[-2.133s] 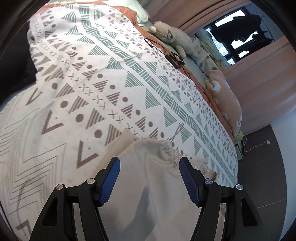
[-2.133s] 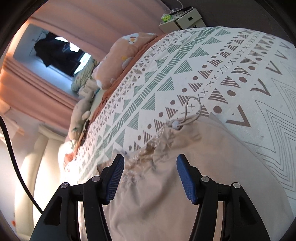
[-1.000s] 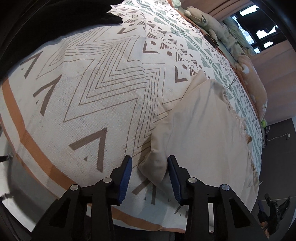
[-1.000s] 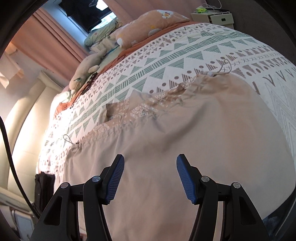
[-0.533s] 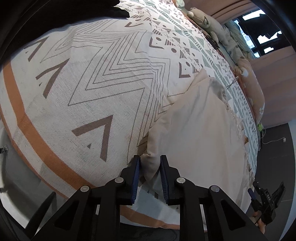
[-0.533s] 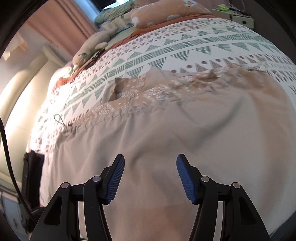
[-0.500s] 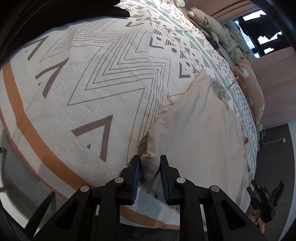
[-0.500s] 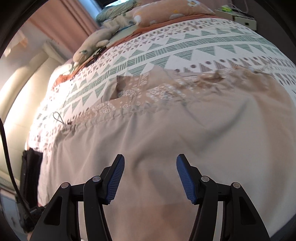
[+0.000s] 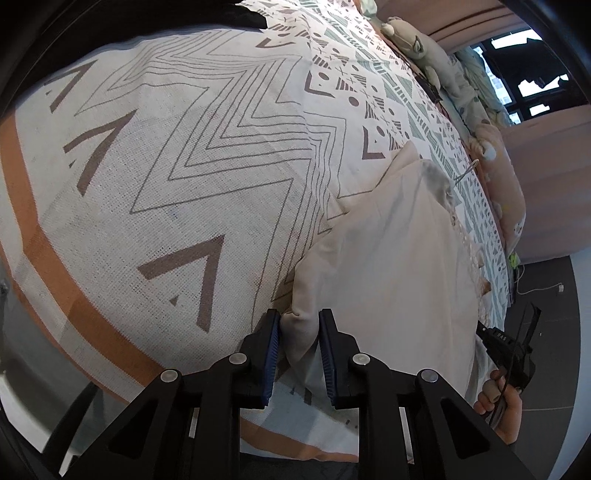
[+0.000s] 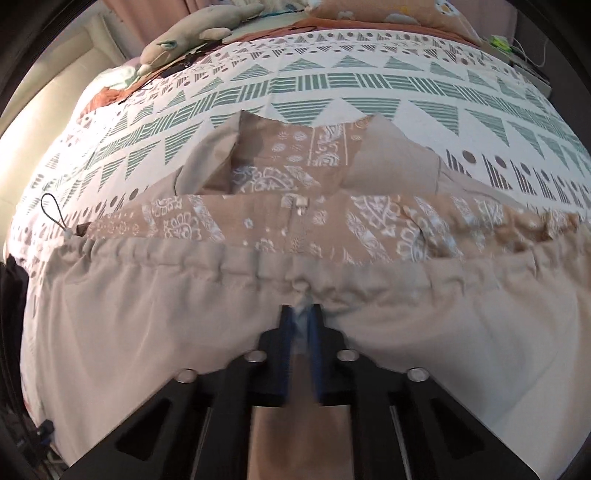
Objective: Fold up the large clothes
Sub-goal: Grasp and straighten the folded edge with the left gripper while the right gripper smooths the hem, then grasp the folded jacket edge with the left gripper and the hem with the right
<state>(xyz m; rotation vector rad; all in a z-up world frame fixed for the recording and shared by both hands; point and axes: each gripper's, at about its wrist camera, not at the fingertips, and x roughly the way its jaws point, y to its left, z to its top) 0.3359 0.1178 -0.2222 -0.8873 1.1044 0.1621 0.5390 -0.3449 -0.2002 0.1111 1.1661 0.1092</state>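
A large beige jacket lies spread on a patterned bedspread. In the right wrist view the jacket shows its drawstring hem, a patterned tan lining and a zipper pull. My left gripper is shut on a bunched corner of the jacket near the bed's edge. My right gripper is shut on the jacket's edge at the middle, below the zipper; its view is blurred. The right gripper's handle and hand show at the left wrist view's lower right.
Plush toys and a peach pillow line the far side of the bed. A drawstring loop lies at the jacket's left end. A black item sits at the bed's left. Dark floor lies beyond.
My right gripper has moved in and closed on the jacket's edge below the zipper. My left gripper stays shut on the jacket corner and has barely moved.
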